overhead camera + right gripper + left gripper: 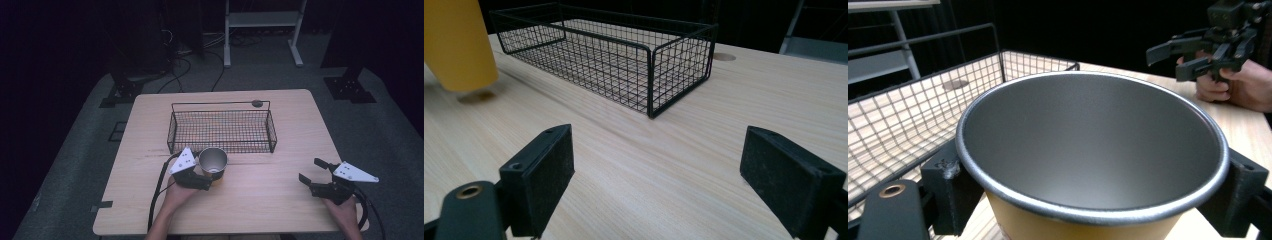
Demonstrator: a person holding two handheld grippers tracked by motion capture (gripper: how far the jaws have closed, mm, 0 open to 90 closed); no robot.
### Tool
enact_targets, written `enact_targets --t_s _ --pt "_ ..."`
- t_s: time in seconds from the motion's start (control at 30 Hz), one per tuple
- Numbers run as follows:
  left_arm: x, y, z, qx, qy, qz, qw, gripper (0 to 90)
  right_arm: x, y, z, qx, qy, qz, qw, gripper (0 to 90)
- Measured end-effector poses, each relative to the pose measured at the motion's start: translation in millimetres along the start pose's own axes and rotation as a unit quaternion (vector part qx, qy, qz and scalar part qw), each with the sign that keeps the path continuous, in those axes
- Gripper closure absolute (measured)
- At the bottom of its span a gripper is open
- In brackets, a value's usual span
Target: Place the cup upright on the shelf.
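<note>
A light wooden table stands on grey carpet in a dark room.

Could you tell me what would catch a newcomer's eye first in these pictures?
Most striking is the yellow cup with a dark metal inside, gripped between the jaws of the left gripper near the front left of the pale wooden table; the right gripper view suggests it is lifted just off the surface. Just behind it stands an empty black wire basket at mid-table. The right gripper waits open and empty at the front right.
</note>
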State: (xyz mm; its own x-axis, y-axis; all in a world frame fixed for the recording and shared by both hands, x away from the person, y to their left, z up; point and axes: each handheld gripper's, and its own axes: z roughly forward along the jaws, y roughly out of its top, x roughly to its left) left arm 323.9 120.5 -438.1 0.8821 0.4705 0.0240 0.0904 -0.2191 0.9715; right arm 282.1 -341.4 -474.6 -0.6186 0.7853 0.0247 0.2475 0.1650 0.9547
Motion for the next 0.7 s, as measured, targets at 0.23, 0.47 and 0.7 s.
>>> enact_targets --t_s 0.23,0.47,0.7 --pt "2.8 12.0 2.4 -0.004 -0.013 -0.001 0.9999 12.9 -0.1 0.0 0.1 -0.001 0.000 0.001 1.0000 13.0" --pt "7.5 27.4 3.8 -0.007 -0.019 0.008 0.9998 12.9 -0.5 0.0 0.0 -0.001 0.001 0.003 1.0000 13.0" --pt "11.9 39.9 4.1 -0.013 -0.028 0.010 0.9995 12.9 -1.3 0.0 -0.2 -0.002 -0.002 0.007 1.0000 12.8"
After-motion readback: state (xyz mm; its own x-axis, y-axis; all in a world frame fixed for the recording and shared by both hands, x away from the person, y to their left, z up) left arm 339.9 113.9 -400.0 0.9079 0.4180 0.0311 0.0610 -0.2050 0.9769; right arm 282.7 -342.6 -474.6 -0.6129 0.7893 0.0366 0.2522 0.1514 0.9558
